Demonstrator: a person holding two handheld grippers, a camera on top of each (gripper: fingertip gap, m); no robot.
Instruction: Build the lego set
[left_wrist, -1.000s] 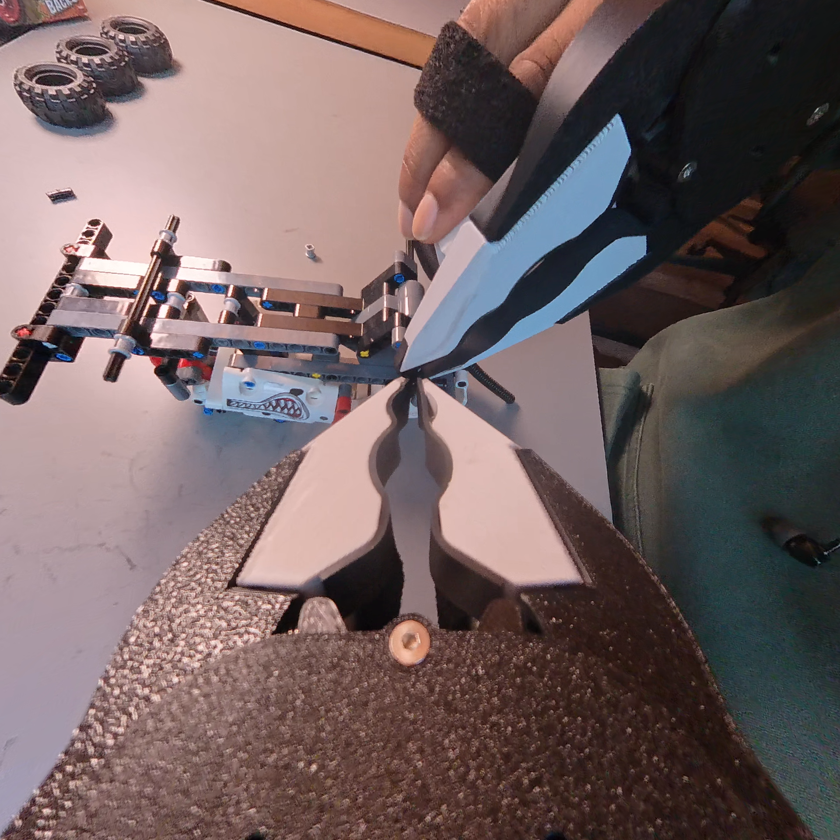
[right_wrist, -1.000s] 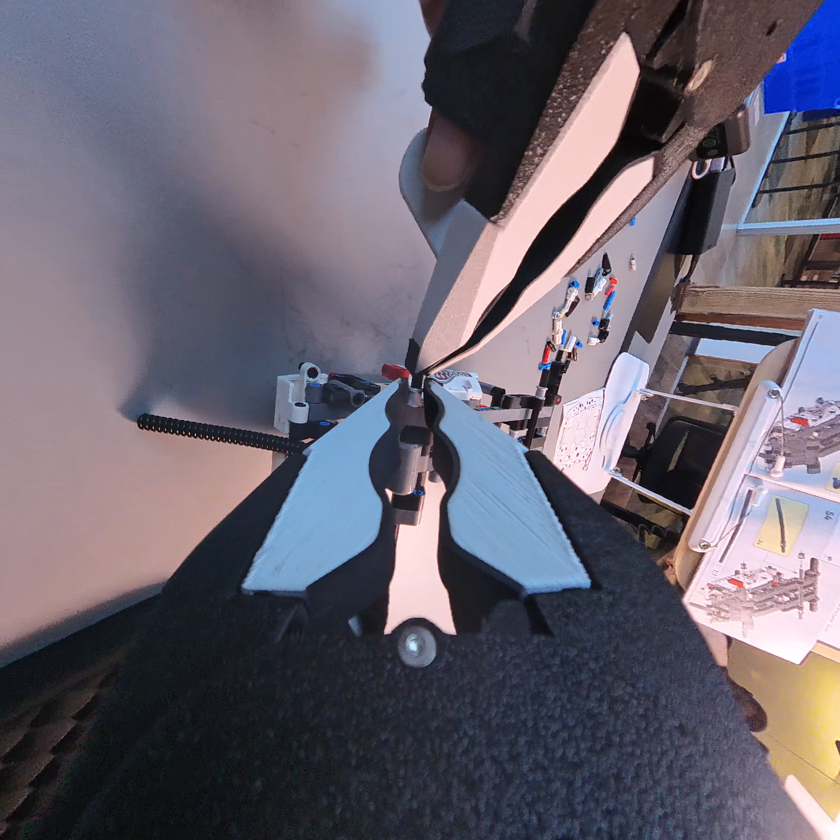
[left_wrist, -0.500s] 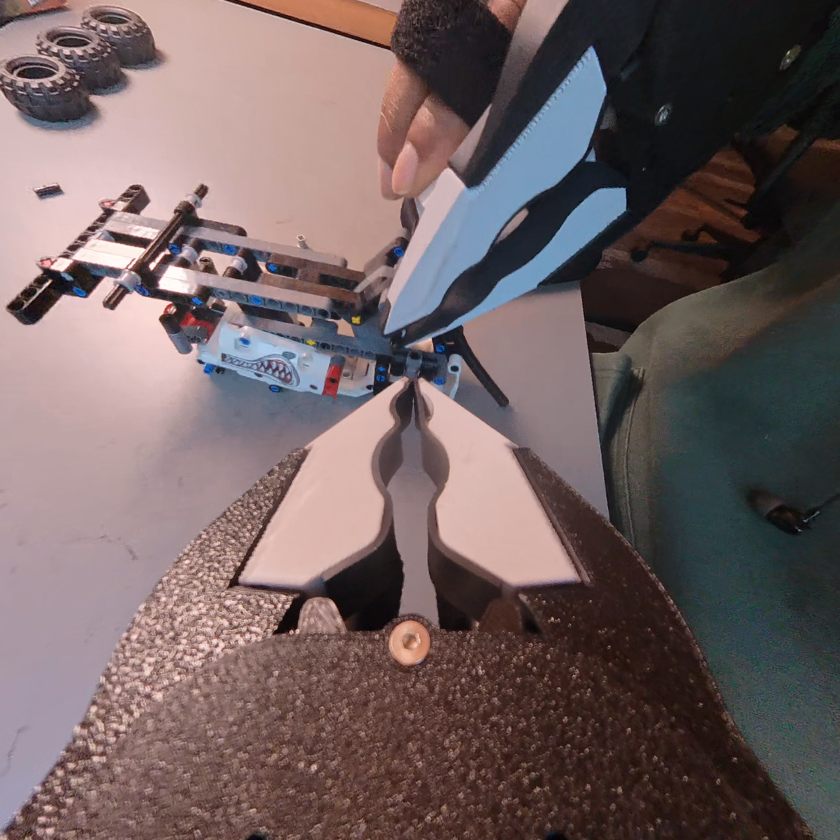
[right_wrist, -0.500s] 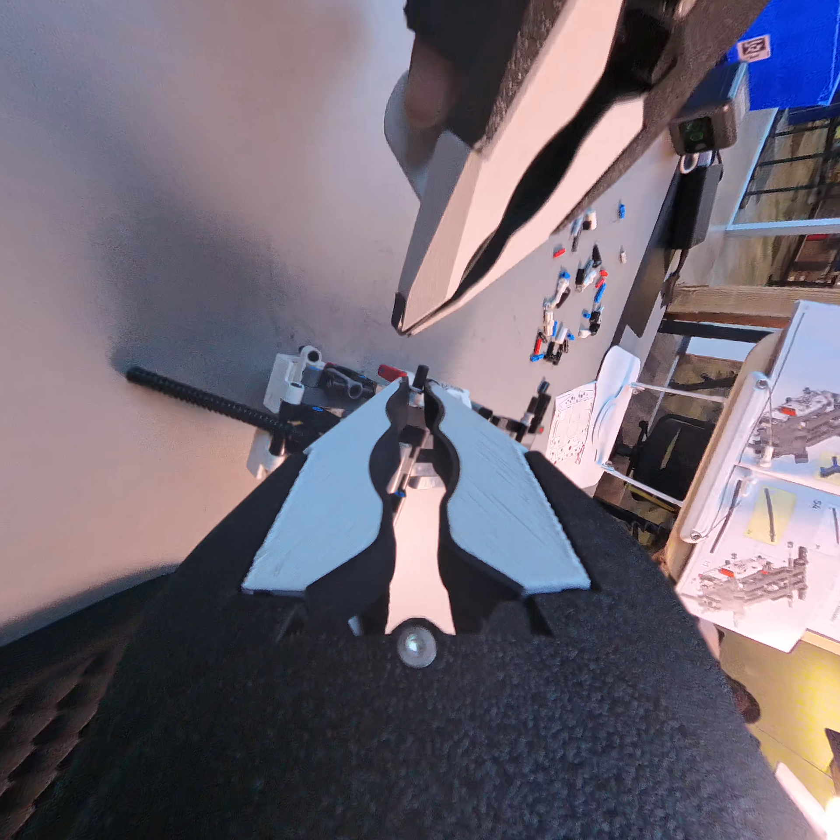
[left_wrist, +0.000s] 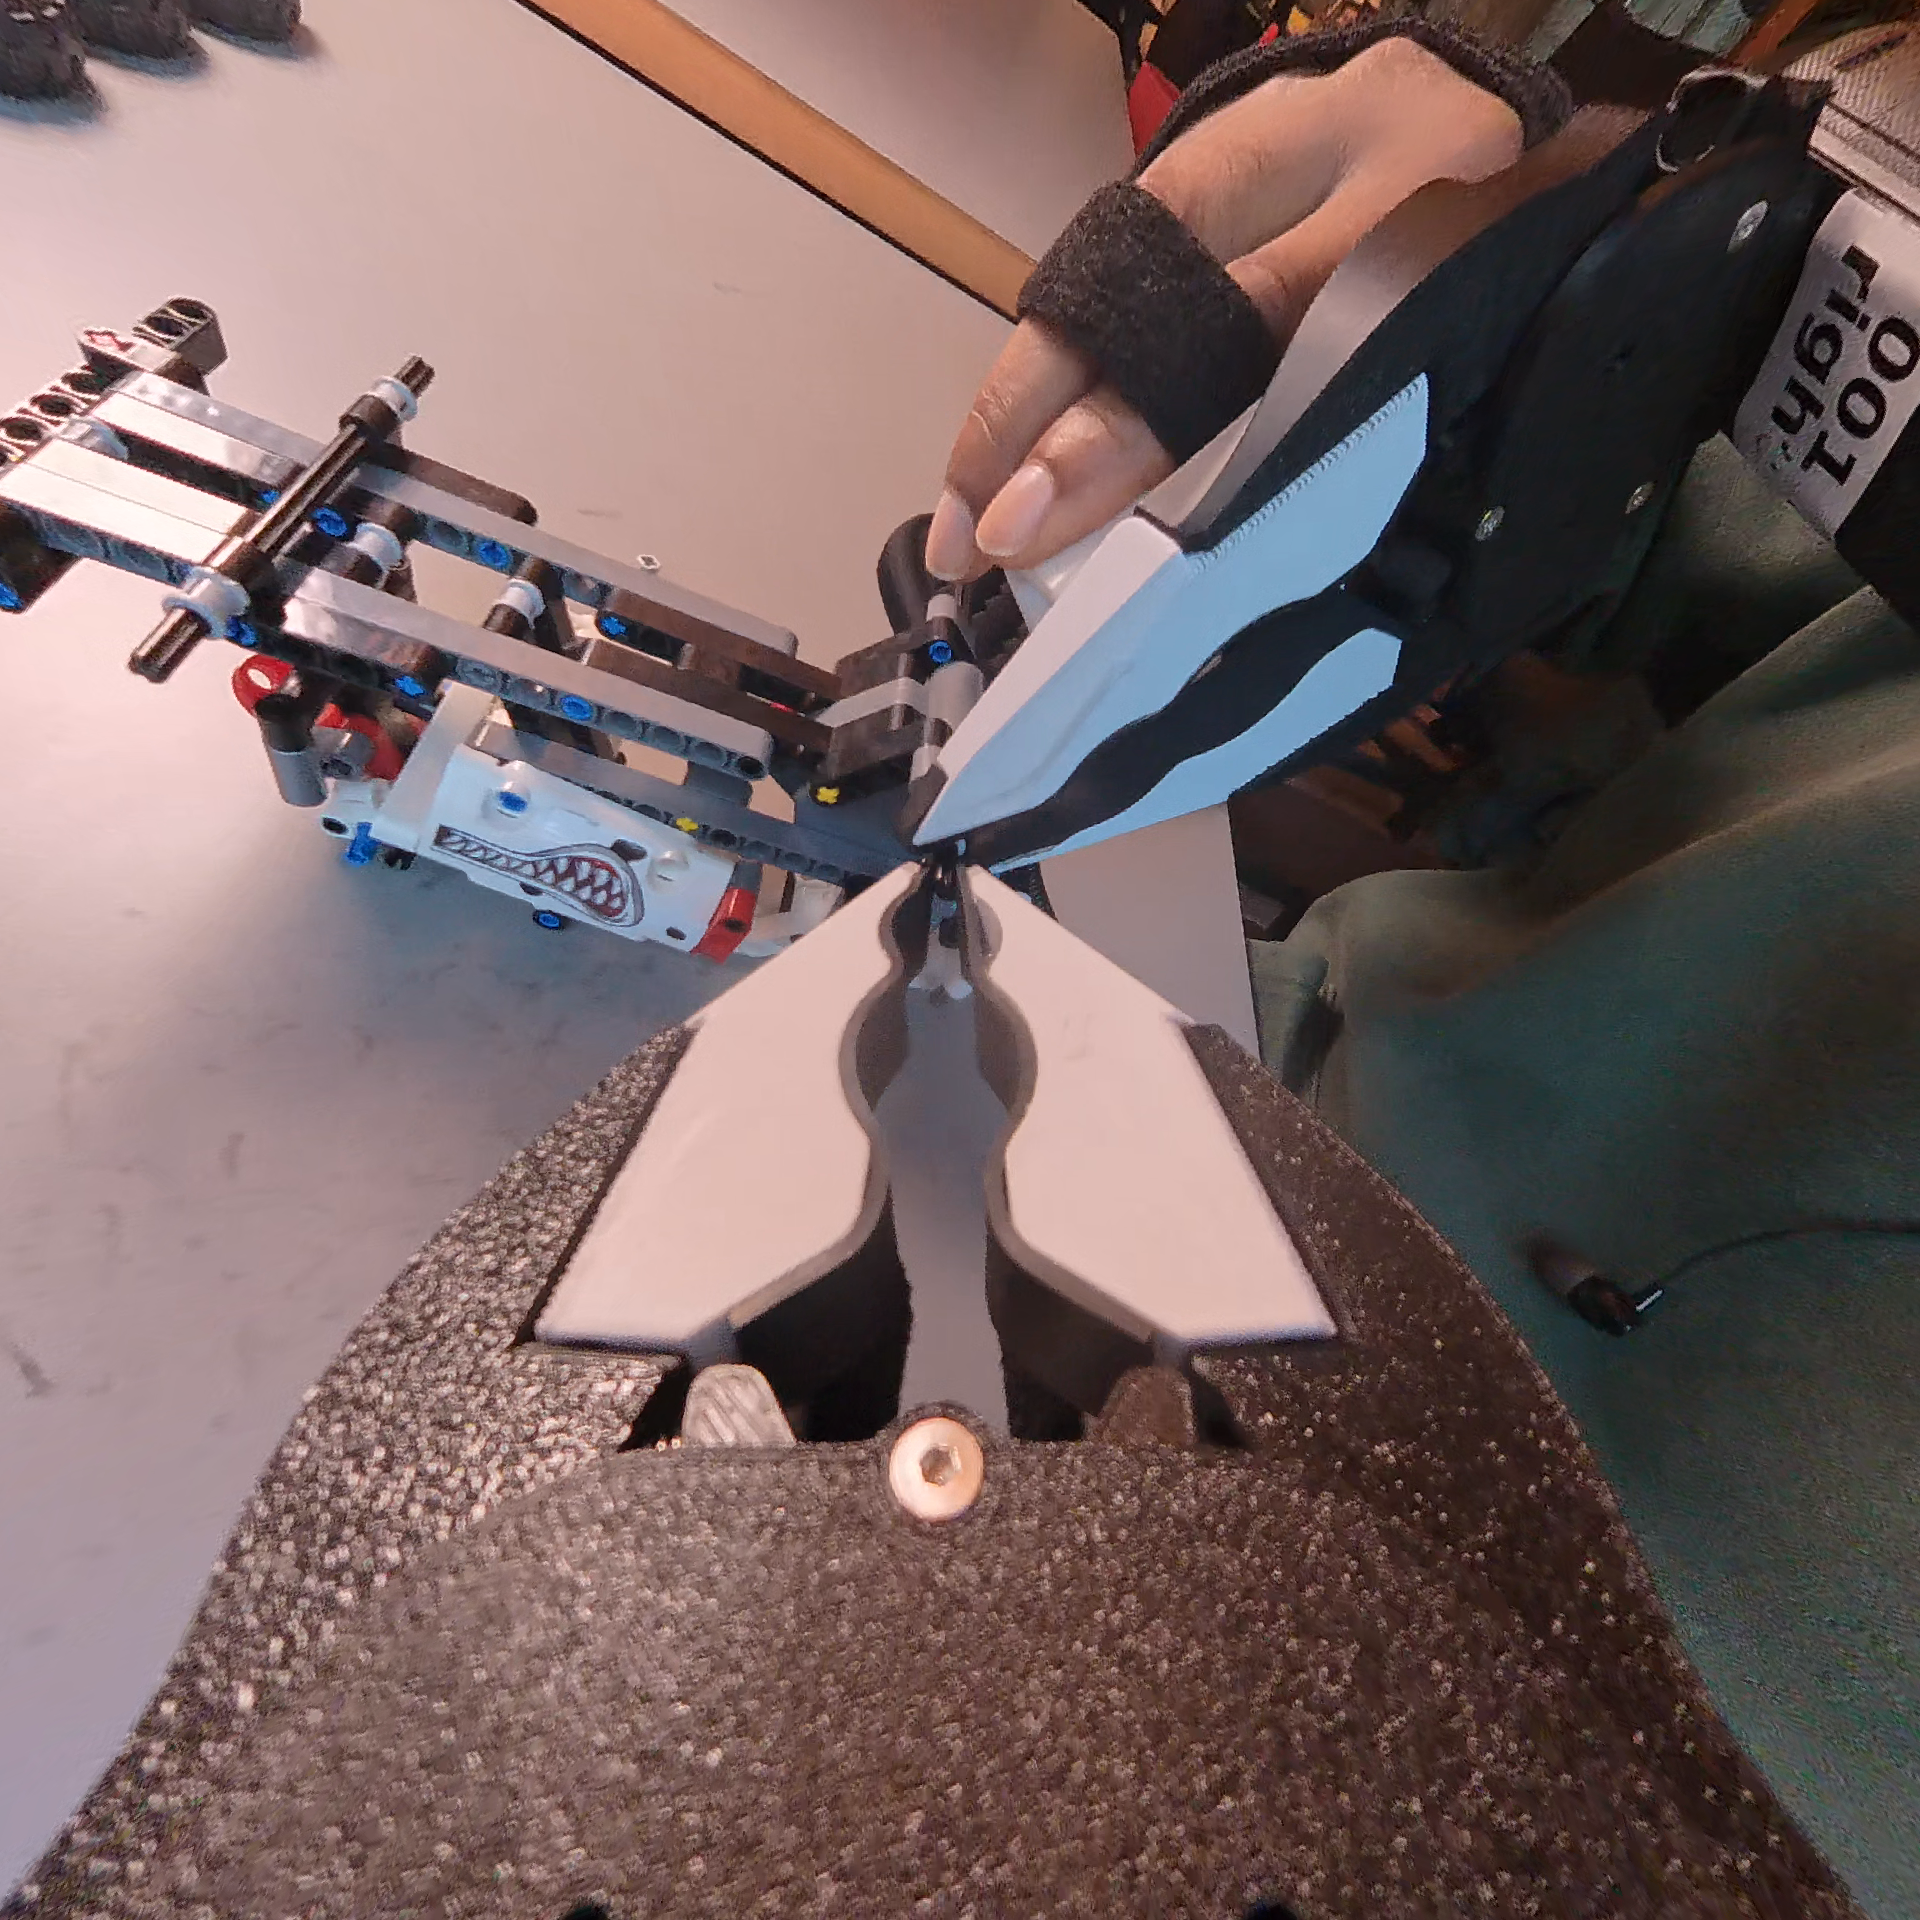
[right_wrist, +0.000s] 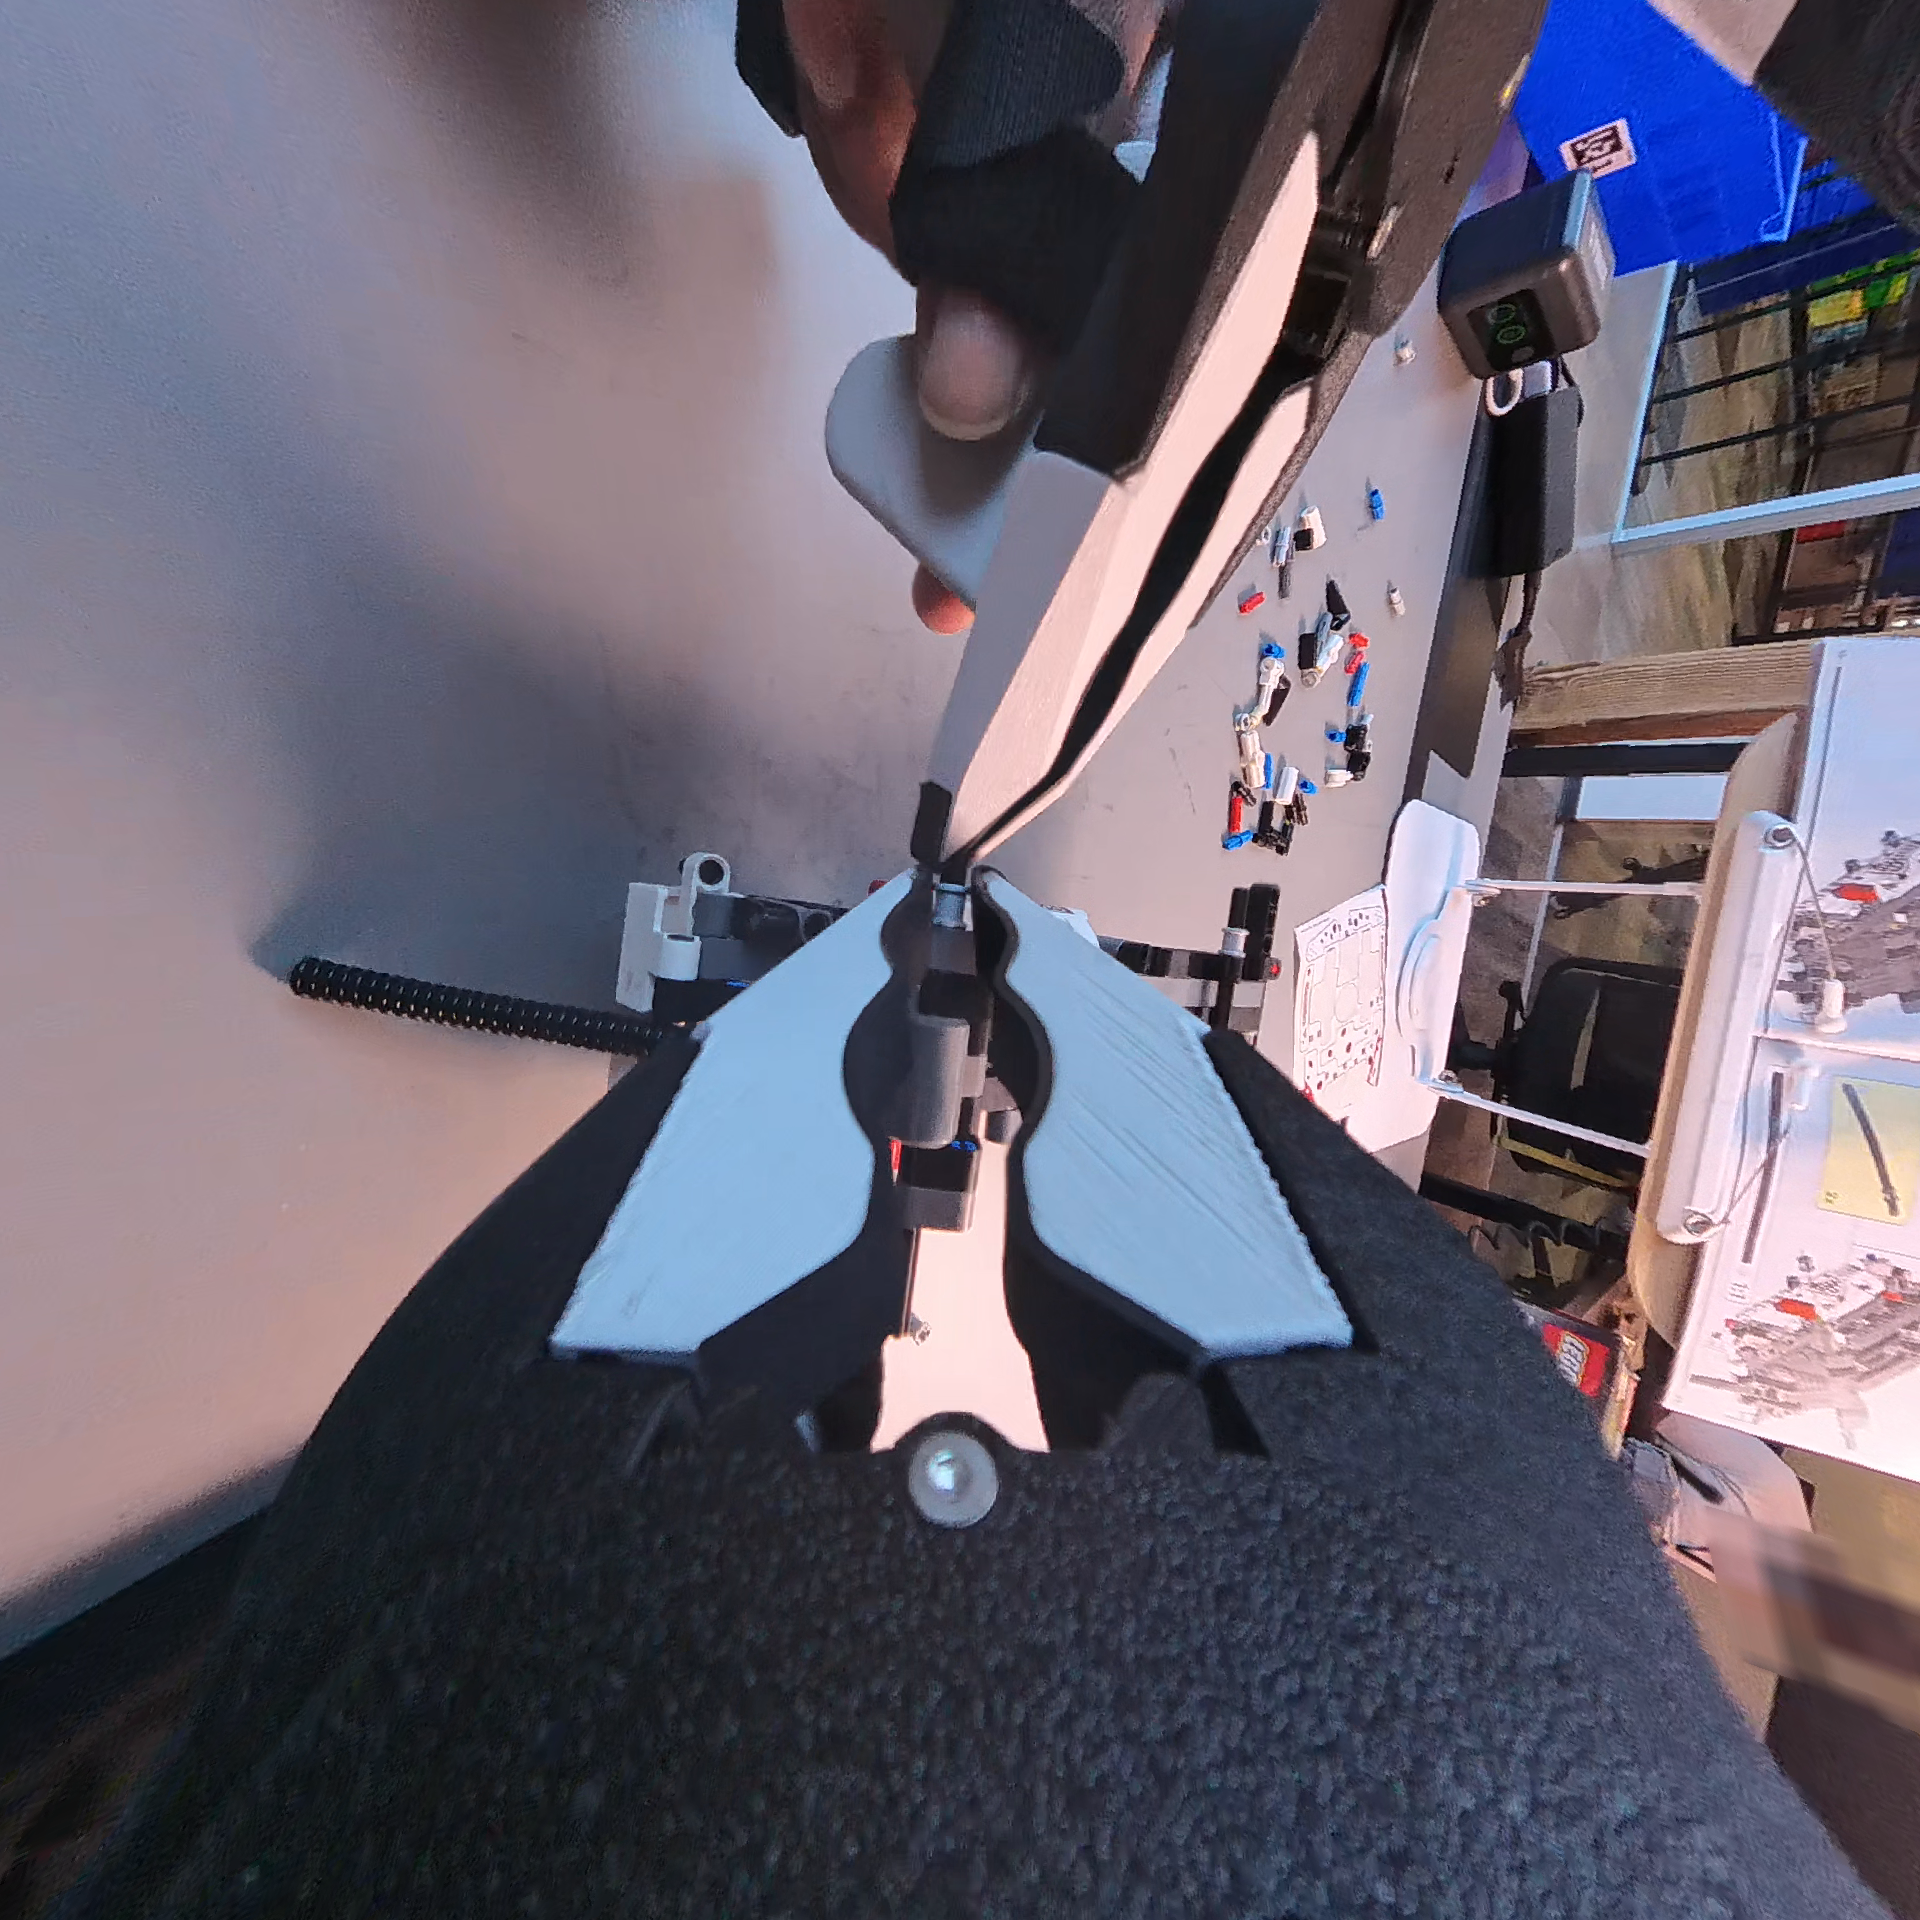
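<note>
The half-built lego model (left_wrist: 540, 831), grey and black beams over a white shark-mouth part, lies on the grey table (left_wrist: 623, 260). My left gripper (left_wrist: 940, 883) is shut on a small black piece (right_wrist: 932, 810) and holds it against the model's near end. It comes in from above in the right wrist view (right_wrist: 940, 831). My right gripper (right_wrist: 951, 888) is shut on a grey part at that end of the model (right_wrist: 727, 925). It comes in from the upper right in the left wrist view (left_wrist: 940, 831). Both pairs of tips meet at one spot. A black ribbed hose (right_wrist: 468, 1008) sticks out of the model.
Black tyres (left_wrist: 42, 31) sit at the table's far left. Several small loose parts (right_wrist: 1299, 707) lie beyond the model, with a sticker sheet (right_wrist: 1340, 997) and an open instruction booklet (right_wrist: 1849, 1039) to the right. The table edge (left_wrist: 1236, 935) and a person's green clothing (left_wrist: 1610, 1039) are close. My two grippers' fingertips are within a few centimetres of each other.
Half a second ago my left gripper with the black piece was apart from the model's end. It has moved back and now touches it at the right gripper's tips.
</note>
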